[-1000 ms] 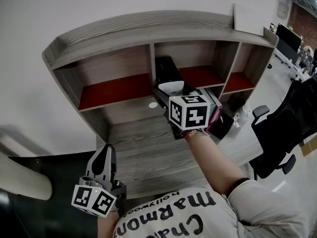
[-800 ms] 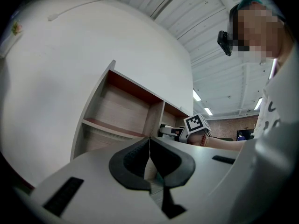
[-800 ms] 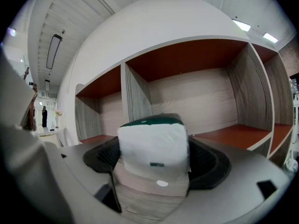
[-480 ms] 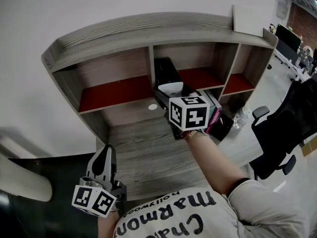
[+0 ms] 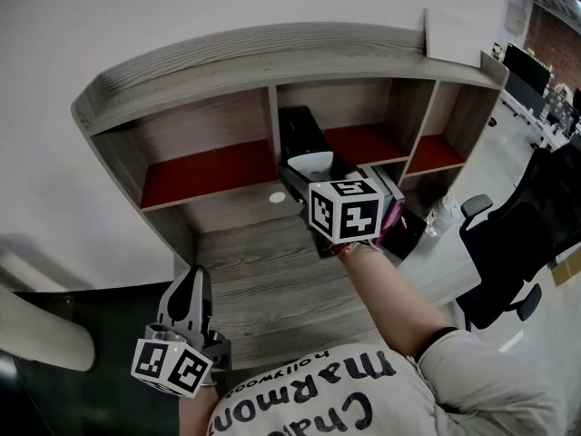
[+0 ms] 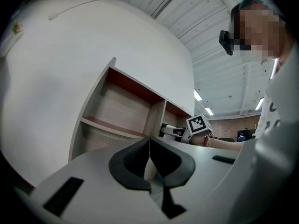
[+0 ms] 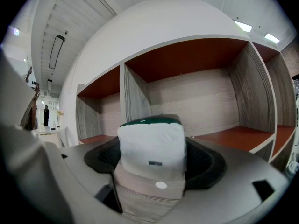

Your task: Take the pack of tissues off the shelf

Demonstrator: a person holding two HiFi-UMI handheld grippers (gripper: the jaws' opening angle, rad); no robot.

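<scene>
The pack of tissues, white with a dark green top, sits squeezed between the jaws of my right gripper, which is shut on it. In the head view the pack and right gripper are in front of the middle compartment of the wooden shelf, above the desk. The compartments behind have red boards and look bare. My left gripper hangs low at the desk's near left edge, its jaws shut on nothing.
A white round cap sits in the desk under the shelf. Pink-edged items lie right of my right gripper. A white sheet rests on the shelf top. A black office chair stands at the right, a pale chair at the left.
Almost nothing differs: the whole view has drifted slightly left, and the right gripper still holds the pack at the same spot. The left gripper has not moved.
</scene>
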